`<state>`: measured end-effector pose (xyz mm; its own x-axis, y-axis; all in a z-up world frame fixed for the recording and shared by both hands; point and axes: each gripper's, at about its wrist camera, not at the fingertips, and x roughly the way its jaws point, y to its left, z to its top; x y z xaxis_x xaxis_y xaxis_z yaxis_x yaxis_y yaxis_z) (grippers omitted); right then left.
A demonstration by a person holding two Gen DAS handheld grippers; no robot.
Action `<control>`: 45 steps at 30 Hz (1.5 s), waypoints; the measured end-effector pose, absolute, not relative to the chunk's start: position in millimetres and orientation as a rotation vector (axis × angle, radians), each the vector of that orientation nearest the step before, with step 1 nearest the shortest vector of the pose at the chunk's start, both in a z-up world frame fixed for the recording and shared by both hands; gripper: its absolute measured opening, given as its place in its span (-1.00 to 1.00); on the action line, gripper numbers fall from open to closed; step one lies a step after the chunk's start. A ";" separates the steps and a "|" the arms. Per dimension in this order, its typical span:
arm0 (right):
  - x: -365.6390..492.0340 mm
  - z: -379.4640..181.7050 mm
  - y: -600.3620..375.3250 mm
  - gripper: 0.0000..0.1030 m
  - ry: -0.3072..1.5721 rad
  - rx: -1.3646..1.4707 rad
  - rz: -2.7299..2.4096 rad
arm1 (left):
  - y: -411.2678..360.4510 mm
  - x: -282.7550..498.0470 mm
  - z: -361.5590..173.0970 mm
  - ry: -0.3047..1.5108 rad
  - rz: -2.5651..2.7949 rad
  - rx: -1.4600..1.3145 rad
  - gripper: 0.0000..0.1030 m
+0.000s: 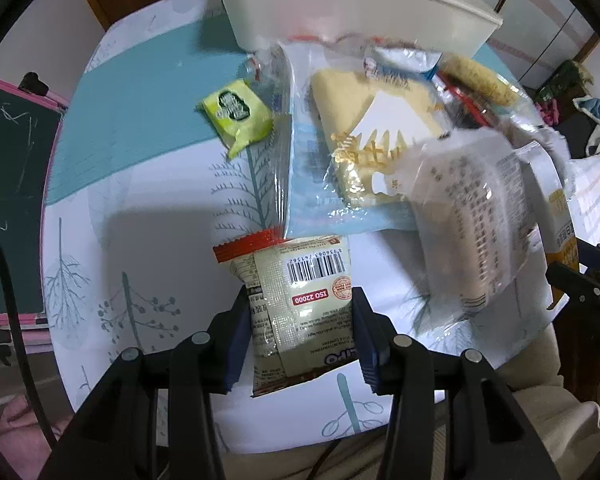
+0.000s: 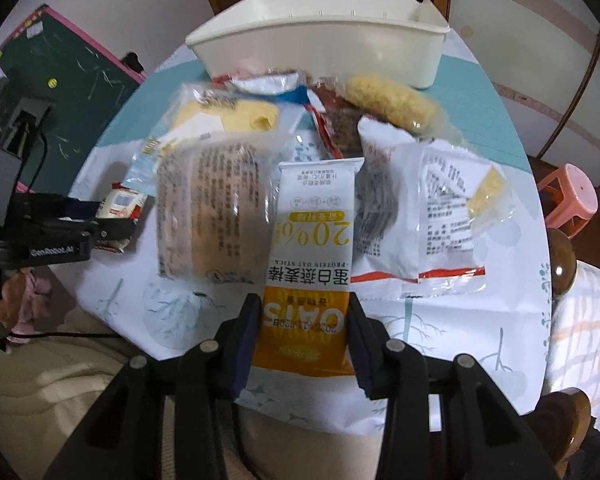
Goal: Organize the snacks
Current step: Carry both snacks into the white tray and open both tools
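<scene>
Empty white bin [image 2: 316, 46] at the far edge of the surface [image 2: 460, 320], most snack packets [image 2: 216, 208] still spread before it. Right tongs [image 2: 302, 336] clenched on an oat bar [image 2: 312, 264]; left tongs [image 1: 300, 336] clenched on a small biscuit packet [image 1: 296, 296], both raised, neither binned yet.

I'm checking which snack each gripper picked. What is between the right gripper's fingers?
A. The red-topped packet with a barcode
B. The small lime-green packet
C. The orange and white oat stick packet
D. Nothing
C: in the right wrist view the right gripper is closed on the orange and white oat stick packet, its pads pressing both edges.
</scene>
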<state>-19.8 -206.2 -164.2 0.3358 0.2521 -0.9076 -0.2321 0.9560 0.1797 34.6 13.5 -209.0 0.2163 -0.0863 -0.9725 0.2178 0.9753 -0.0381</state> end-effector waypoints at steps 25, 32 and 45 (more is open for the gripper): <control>19.6 -65.2 -206.2 -0.20 0.951 0.120 0.365 | 18.0 59.6 -45.3 0.930 -0.346 0.022 -0.13; 90.9 -24.7 -206.0 -0.19 0.888 0.174 0.308 | -12.9 121.5 -7.4 0.793 -0.315 0.095 -0.13; 235.5 -20.9 -196.1 -0.12 0.892 0.198 0.126 | -17.6 249.1 -9.6 0.753 -0.197 0.026 0.06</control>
<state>235.5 -196.1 -20.9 0.6223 0.1913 -0.7591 -0.0273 0.9744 0.2232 249.1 -17.6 -9.6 0.7120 -0.1684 -0.6817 0.1870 0.9812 -0.0471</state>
